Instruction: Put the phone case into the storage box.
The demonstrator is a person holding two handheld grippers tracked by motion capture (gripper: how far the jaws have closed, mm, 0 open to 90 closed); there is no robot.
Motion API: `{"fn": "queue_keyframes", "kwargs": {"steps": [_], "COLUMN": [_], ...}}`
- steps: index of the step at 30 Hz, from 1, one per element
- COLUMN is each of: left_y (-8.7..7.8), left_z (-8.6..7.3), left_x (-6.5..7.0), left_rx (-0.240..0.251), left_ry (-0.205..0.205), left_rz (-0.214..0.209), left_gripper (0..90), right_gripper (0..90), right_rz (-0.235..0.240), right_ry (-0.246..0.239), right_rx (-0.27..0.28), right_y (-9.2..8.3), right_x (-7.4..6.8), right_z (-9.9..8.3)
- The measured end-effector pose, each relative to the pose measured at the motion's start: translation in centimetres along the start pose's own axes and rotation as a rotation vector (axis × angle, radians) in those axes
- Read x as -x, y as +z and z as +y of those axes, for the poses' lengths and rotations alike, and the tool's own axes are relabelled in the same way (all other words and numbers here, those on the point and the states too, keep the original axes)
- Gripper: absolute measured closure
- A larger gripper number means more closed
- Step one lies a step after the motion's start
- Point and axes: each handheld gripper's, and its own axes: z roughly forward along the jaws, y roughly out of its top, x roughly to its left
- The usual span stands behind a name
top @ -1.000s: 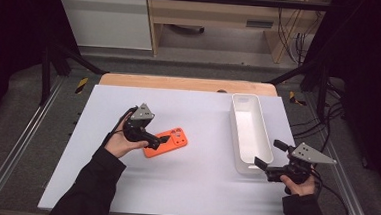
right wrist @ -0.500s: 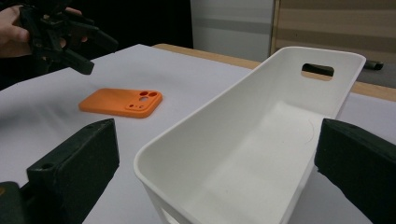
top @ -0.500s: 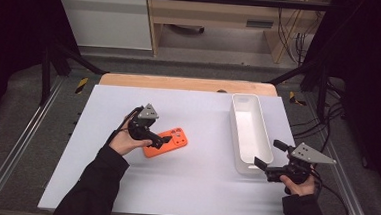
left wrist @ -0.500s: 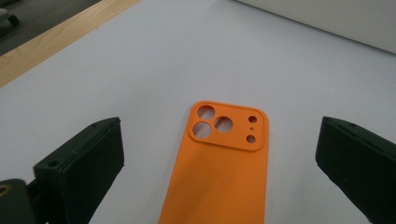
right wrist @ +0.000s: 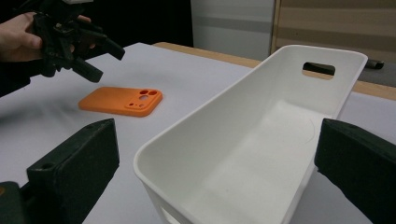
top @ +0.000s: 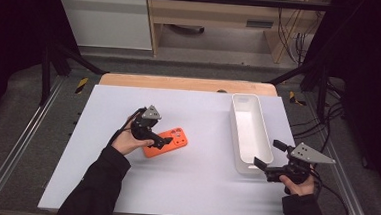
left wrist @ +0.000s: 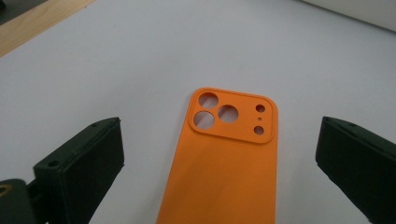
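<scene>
L gripper (left wrist: pixel 219 154) wide over orange case (left wrist: pixel 224 158) | contact unclear

Both grippers are showing black, blocky bodies. The left gripper (top: pixel 162 141) and the right gripper (top: pixel 262 164) are each wearing a grey three-cornered plate on top, with a black cable trailing behind. Black sleeves are covering both forearms.

A white table top (top: pixel 183 187) carries two things. An orange phone case (top: pixel 169 142) lies flat left of the middle, camera holes up. A long white bin (top: pixel 249 132) stands near the right edge, well apart from the case.
</scene>
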Motion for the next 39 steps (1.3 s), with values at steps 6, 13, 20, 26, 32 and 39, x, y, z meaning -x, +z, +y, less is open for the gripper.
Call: {"fn": "queue_keyframes", "kwargs": {"steps": [6, 13, 20, 26, 32, 39], "left_y": [0.7, 1.4, 2.2, 2.7, 2.9, 3.2], "left_z": [-0.2, -0.4, -0.8, -1.1, -1.5, -1.9], "left_x": [-0.1, 0.0, -0.2, -0.1, -0.2, -0.4], "left_rx": [-0.031, -0.065, -0.106, -0.139, -0.153, -0.168], "left_ry": [0.007, 0.021, 0.018, 0.027, 0.024, 0.024], "left_rz": [-0.011, -0.022, -0.022, -0.032, -0.039, -0.04], "left_gripper": [0.6, 0.6, 0.6, 0.6, 0.6, 1.1], "right_gripper": [0.4, 0.4, 0.4, 0.4, 0.5, 0.4], "right_rz": [0.001, 0.002, 0.002, 0.001, 0.001, 0.003], "right_ry": [-0.001, 0.002, -0.001, 0.001, 0.002, 0.001], "right_rx": [0.0, 0.001, -0.001, -0.001, 0.001, 0.0], "right_y": [0.0, 0.0, 0.0, 0.0, 0.0, 0.0], "right_x": [0.0, 0.0, 0.0, 0.0, 0.0, 0.0], "right_z": [0.0, 0.0, 0.0, 0.0, 0.0, 0.0]}}
